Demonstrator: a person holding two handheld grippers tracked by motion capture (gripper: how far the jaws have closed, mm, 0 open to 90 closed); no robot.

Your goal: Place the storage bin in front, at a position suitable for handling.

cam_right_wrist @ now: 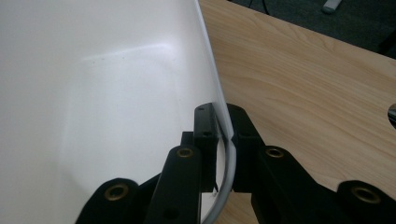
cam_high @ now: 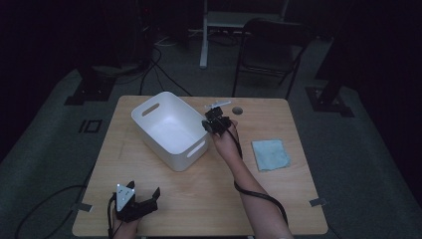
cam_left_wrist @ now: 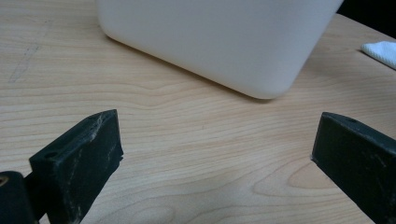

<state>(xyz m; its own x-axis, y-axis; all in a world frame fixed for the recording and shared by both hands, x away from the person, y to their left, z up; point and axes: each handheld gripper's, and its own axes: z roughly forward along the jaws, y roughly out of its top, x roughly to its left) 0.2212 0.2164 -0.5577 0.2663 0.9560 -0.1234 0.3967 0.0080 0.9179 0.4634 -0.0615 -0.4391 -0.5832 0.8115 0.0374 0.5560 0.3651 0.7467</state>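
While the right gripper [cam_high: 215, 121] sits at the far-right edge of the white plastic bin [cam_high: 171, 130], its 2 jaws are clamped on the bin's thin rim [cam_right_wrist: 223, 116]: 1 jaw inside the wall, 1 outside, w/ the rim pinched between them in the right gripper view. The bin stands upright on the wooden bench [cam_high: 209, 199], roughly mid-bench toward the far-left, turned at an angle to the bench edges; its inside looks bare, and a handle slot [cam_high: 150, 109] shows in the far wall, another in the near-right wall. The person's right forearm [cam_high: 249, 186] runs up from the bottom of the high view to that gripper, cable trailing along it.

The left gripper [cam_high: 133, 201] rests low at the near-left corner of the bench, well apart from the bin, jaws spread wide w/ nothing between them. In the left gripper view the bare wood lies between the 2 jaws and the bin's rounded bottom corner [cam_left_wrist: 266, 91] stands farther off.

A light blue cloth [cam_high: 269, 155] lies flat on the right side of the bench, apart from the bin & both grippers. Beyond the bench, on the dim floor, stands a dark folding chair [cam_high: 271, 47].
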